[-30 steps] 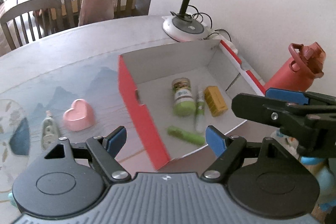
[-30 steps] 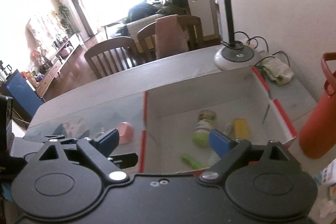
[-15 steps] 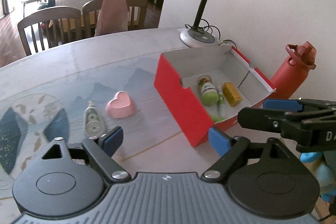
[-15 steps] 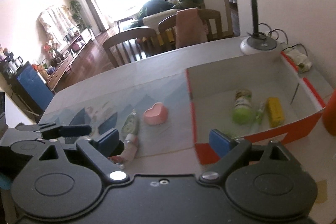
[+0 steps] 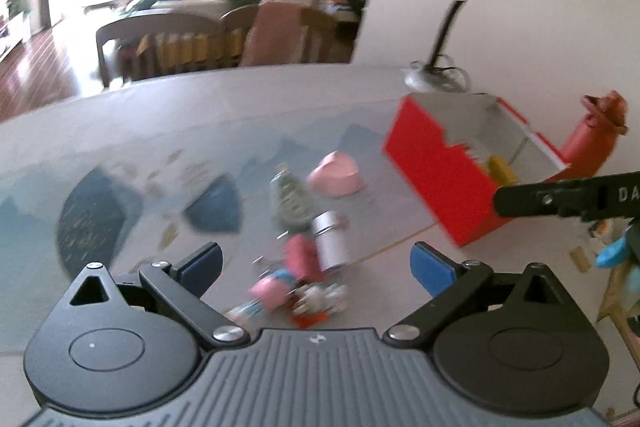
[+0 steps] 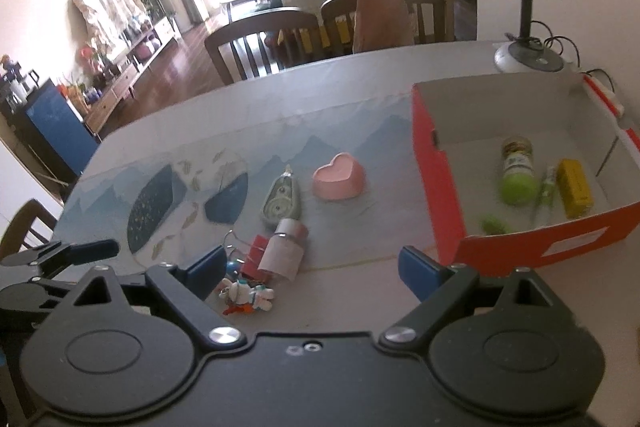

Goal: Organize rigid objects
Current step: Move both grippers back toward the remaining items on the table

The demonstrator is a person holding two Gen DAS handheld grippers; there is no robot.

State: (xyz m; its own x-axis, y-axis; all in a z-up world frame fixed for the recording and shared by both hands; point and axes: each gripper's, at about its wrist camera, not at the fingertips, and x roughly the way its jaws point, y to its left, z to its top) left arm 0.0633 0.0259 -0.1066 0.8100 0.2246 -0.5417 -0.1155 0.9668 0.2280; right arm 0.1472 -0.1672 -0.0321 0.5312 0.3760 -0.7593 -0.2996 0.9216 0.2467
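A red cardboard box [image 6: 520,251] with a white inside sits at the right and holds a green jar [image 6: 518,171], a yellow packet [image 6: 574,187] and a green tube [image 6: 549,185]. On the table left of it lie a pink heart dish [image 6: 339,177], a correction-tape dispenser [image 6: 281,199], a white cylinder [image 6: 285,249], a red binder clip [image 6: 256,259] and a small toy figure [image 6: 248,295]. My right gripper [image 6: 314,265] is open and empty above the small items. My left gripper [image 5: 316,265] is open and empty above the same pile [image 5: 312,267]; that view is blurred.
A desk lamp [image 6: 528,57] stands behind the box near the wall. A red water bottle [image 5: 596,135] stands right of the box. Wooden chairs [image 6: 260,43] line the table's far edge. The table carries a blue mountain-print mat [image 6: 160,203].
Both grippers have pulled back and swung left, away from the box. The pile of small items has come into view under them.
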